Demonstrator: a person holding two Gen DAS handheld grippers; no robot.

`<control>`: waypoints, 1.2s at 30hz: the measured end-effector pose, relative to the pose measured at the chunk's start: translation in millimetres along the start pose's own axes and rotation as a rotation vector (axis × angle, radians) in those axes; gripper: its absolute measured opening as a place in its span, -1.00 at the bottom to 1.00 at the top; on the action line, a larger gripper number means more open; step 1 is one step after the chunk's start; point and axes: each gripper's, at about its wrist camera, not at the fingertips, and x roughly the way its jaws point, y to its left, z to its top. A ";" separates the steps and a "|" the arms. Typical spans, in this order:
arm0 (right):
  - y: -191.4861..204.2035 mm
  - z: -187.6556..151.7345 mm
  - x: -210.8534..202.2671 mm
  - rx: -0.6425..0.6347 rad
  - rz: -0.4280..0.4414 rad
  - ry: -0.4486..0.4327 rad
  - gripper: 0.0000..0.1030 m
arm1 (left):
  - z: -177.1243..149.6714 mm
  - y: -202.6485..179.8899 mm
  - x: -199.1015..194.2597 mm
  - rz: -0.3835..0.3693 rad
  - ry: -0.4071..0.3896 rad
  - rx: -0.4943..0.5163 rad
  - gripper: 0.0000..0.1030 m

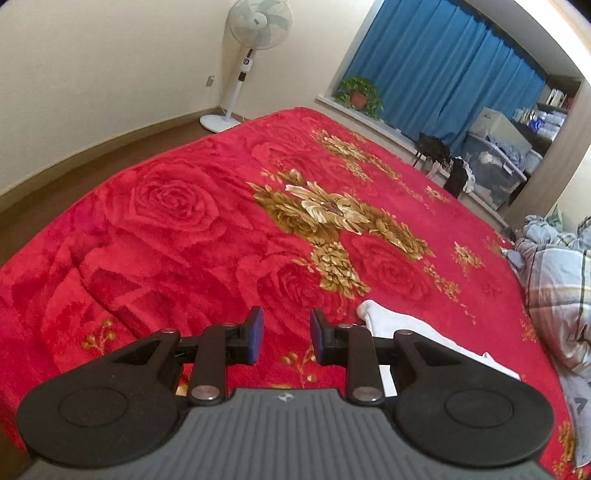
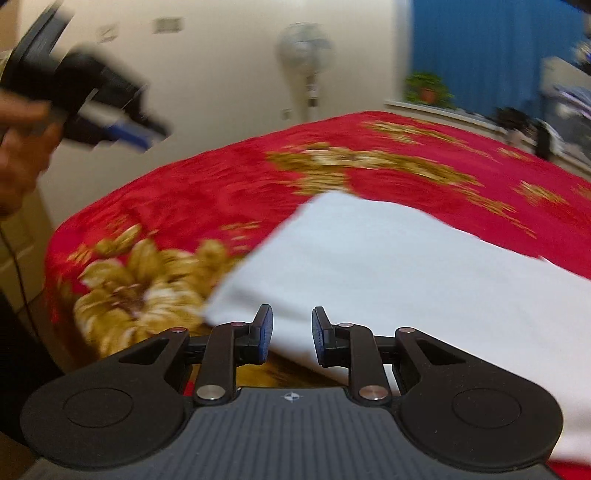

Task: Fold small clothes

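Observation:
A white garment (image 2: 388, 266) lies flat on the red flowered blanket (image 2: 221, 192), its near corner right under my right gripper (image 2: 291, 332). The right jaws stand partly apart over the cloth, and the pads do not press on it. The right wrist view is blurred by motion. In the left wrist view only an edge of the white garment (image 1: 406, 332) shows, just to the right of my left gripper (image 1: 286, 332), which is open and holds nothing above the red blanket (image 1: 184, 240). At the upper left of the right wrist view, a hand carries the left gripper (image 2: 136, 136) in the air.
A checked quilt (image 1: 554, 288) is bunched at the bed's right side. A standing fan (image 1: 255, 33) is in the far corner. A potted plant (image 1: 360, 94), blue curtain (image 1: 443, 66) and storage boxes (image 1: 495, 162) line the window wall. Brown floor (image 1: 74, 173) runs along the bed's left edge.

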 end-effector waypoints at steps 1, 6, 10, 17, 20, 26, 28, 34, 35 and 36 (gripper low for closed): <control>12.1 1.7 10.3 -0.036 0.007 0.010 -0.52 | 0.8 1.6 -0.8 -0.002 0.001 -0.002 -0.42; 52.0 1.1 59.5 -0.192 0.009 0.096 -0.20 | 2.7 10.1 -1.9 -0.011 0.006 -0.009 -0.42; 63.9 2.3 75.3 -0.275 -0.012 0.106 -0.16 | 6.0 17.7 -2.6 -0.018 0.007 -0.034 -0.42; 50.1 11.4 66.6 -0.239 -0.012 0.094 -0.82 | 8.1 14.8 -0.6 -0.037 0.012 -0.041 -0.42; 42.8 21.8 48.2 -0.213 -0.025 0.035 -0.85 | 7.2 7.2 1.4 -0.046 0.017 -0.029 -0.42; -46.9 66.0 -42.0 0.155 -0.097 -0.182 -0.86 | 2.1 -12.2 8.4 -0.073 0.041 -0.010 -0.42; -94.9 64.6 -77.9 0.314 -0.158 -0.247 -0.86 | -1.3 -23.4 11.3 -0.079 0.047 0.014 -0.42; -232.7 -11.2 -164.1 0.746 -0.515 -0.268 -0.87 | -13.3 -56.4 24.6 -0.098 0.079 0.077 -0.42; -251.9 -29.4 -167.7 0.813 -0.577 -0.205 -0.86 | -15.6 -62.0 26.8 -0.101 0.084 0.087 -0.42; -270.9 -47.5 -167.4 0.880 -0.624 -0.110 -0.85 | -18.5 -68.1 29.6 -0.103 0.091 0.101 -0.42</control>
